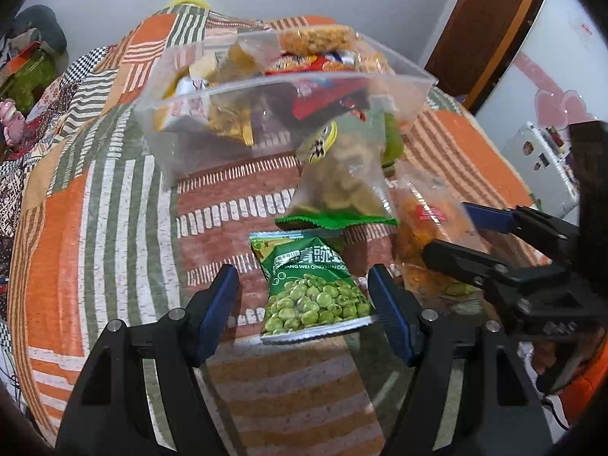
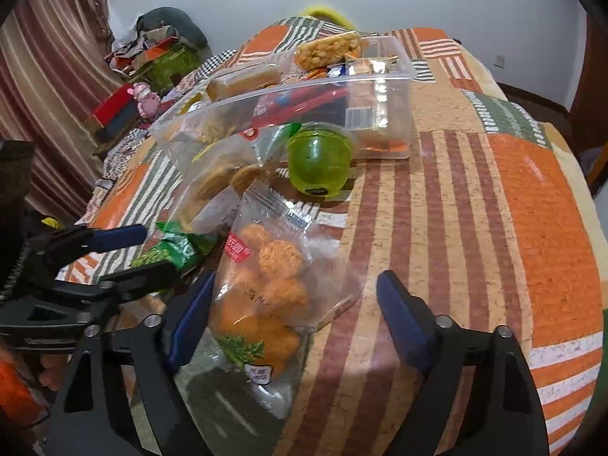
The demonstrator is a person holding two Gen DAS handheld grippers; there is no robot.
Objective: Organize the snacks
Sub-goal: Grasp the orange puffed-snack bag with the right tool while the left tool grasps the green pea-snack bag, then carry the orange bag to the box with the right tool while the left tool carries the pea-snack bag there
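A clear plastic bin (image 1: pixel 182 140) holding several snack packs sits on the patchwork-covered table; it also shows in the right wrist view (image 2: pixel 399 76). My left gripper (image 1: pixel 304 296) is open, its jaws either side of a green pea packet (image 1: pixel 315 288) lying on the table. A clear bag with a green edge (image 1: pixel 342 190) lies beyond it. My right gripper (image 2: pixel 292 311) is open around a clear bag of orange snacks (image 2: pixel 266 285), which also shows in the left wrist view (image 1: pixel 429 228). A green jelly cup (image 2: pixel 319 163) lies by the bin.
The table's patchwork cloth (image 2: pixel 532 228) spreads to the right. Clutter and boxes (image 2: pixel 144 76) stand beyond the table at the left, by a curtain. A white fridge (image 1: pixel 539 159) and a brown door (image 1: pixel 486 22) are at the right.
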